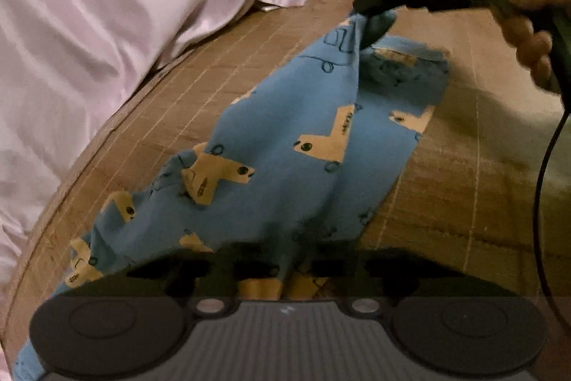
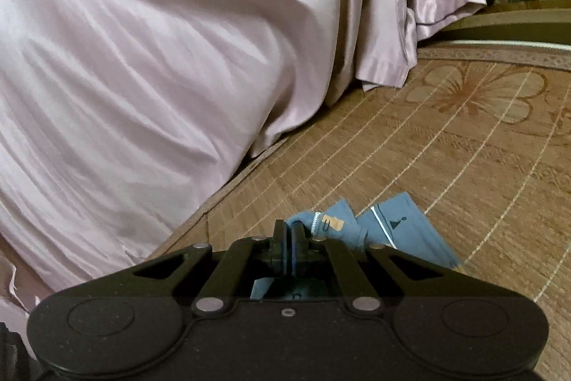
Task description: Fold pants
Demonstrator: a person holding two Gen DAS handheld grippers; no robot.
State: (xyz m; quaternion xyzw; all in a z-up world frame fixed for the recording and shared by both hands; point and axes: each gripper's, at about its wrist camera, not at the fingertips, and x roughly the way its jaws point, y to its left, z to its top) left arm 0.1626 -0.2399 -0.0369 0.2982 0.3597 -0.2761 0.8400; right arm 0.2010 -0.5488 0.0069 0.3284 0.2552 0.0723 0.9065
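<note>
One pair of blue pants [image 1: 285, 145] with tan shapes is spread on the bamboo mat [image 1: 464, 166]. One end is pinched by the right claw [image 2: 288, 238] and lifted. The other end is gripped by the left claw [image 1: 282, 277]. Two pink pillows [image 2: 160, 59] are seen beside the mat.

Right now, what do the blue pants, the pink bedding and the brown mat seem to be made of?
Blue pants: probably soft matte knit or cotton; they drape limply, without shine.
Pink bedding: looks like satin or silk, glossy, with bright highlights along smooth folds.
Brown mat: likely bamboo or woven fibre; fine strips, pale stitched lines and a printed flower.
</note>
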